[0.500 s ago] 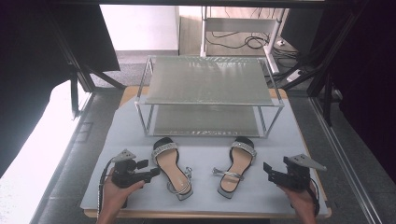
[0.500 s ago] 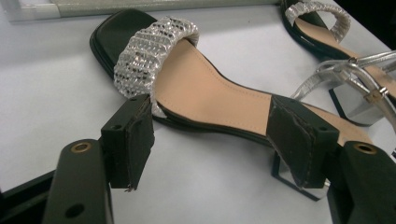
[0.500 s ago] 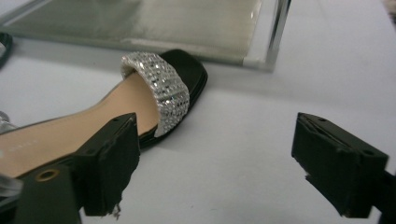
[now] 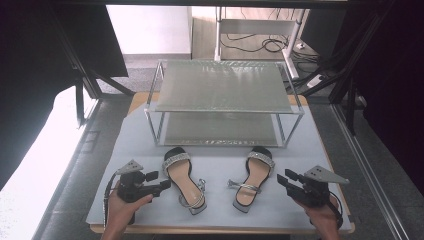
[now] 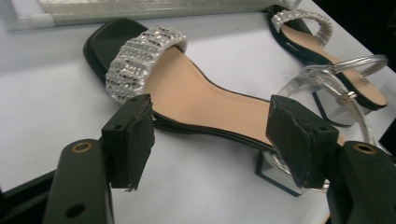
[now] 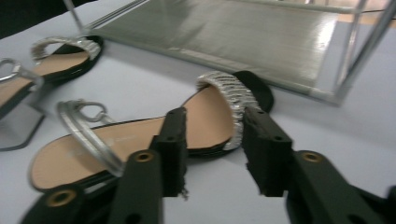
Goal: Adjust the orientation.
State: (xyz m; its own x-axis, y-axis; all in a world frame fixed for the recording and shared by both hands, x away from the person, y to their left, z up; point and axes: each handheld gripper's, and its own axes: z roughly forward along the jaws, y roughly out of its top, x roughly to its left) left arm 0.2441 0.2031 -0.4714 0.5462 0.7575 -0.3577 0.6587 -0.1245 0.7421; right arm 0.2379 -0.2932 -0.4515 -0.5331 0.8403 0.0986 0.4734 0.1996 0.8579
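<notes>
1. While both sandals lie flat on the counter (image 4: 125,200) before the two-tier rack (image 4: 225,102), the left gripper (image 4: 165,185) has crept closer to the left sandal (image 4: 183,177); its jaws gape wide, holding nothing.
2. The right gripper (image 4: 283,179) has barely shifted beside the right sandal (image 4: 252,180), jaws parted and empty.
3. In the left gripper view, the sandal's waist (image 5: 205,112) sits between the jaws, so a grasp looks imminent.
</notes>
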